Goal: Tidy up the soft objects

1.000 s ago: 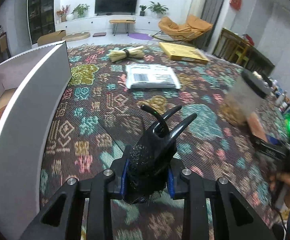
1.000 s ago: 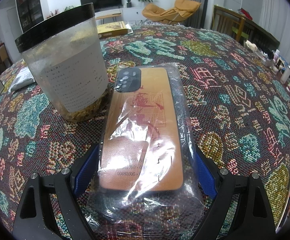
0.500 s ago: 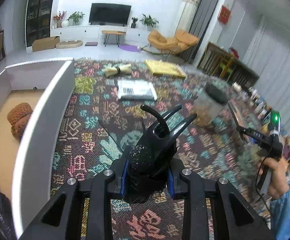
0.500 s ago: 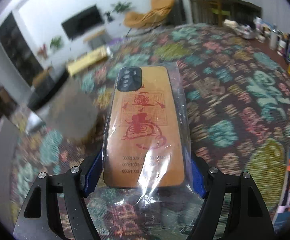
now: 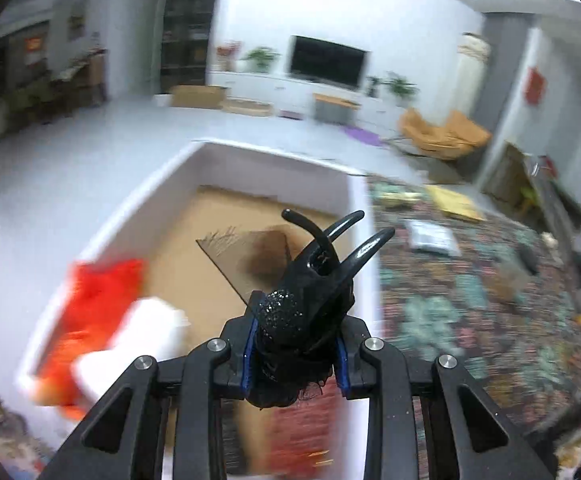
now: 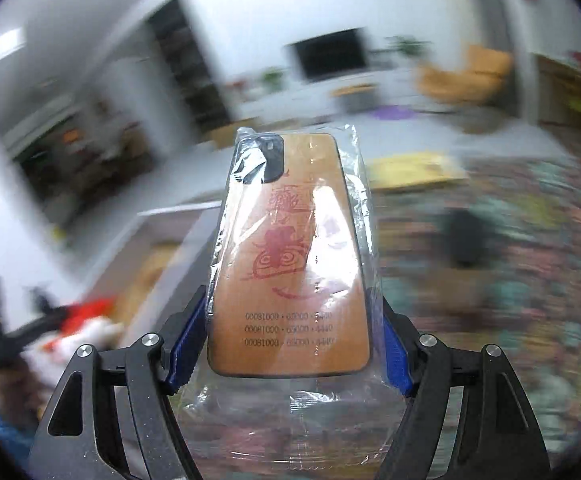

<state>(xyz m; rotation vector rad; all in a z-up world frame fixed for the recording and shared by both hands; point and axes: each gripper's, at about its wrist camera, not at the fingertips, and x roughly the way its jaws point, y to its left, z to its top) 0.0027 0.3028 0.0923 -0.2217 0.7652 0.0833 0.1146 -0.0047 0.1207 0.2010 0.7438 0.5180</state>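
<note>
My left gripper [image 5: 295, 354] is shut on a black hair claw clip [image 5: 310, 284] and holds it in the air over the right wall of a white storage box [image 5: 274, 156] with a brown cardboard floor. In the box lie a red and white soft item [image 5: 102, 320] and a dark brown knitted item [image 5: 266, 256], both blurred. My right gripper [image 6: 288, 354] is shut on an orange phone case in a clear plastic bag [image 6: 290, 260], lifted off the table. The white box also shows in the right wrist view [image 6: 170, 216], to the lower left.
The patterned tablecloth [image 5: 470, 304] lies right of the box, with a white packet [image 5: 430, 236] and a yellow flat package [image 5: 454, 202] at its far end. In the right wrist view the left gripper's hand [image 6: 6, 336] shows at the lower left. A living room lies beyond.
Both grippers have risen and swung left toward the white box with their loads. The left gripper is now over the box's edge. The right gripper has lifted the phone case away from the jar.
</note>
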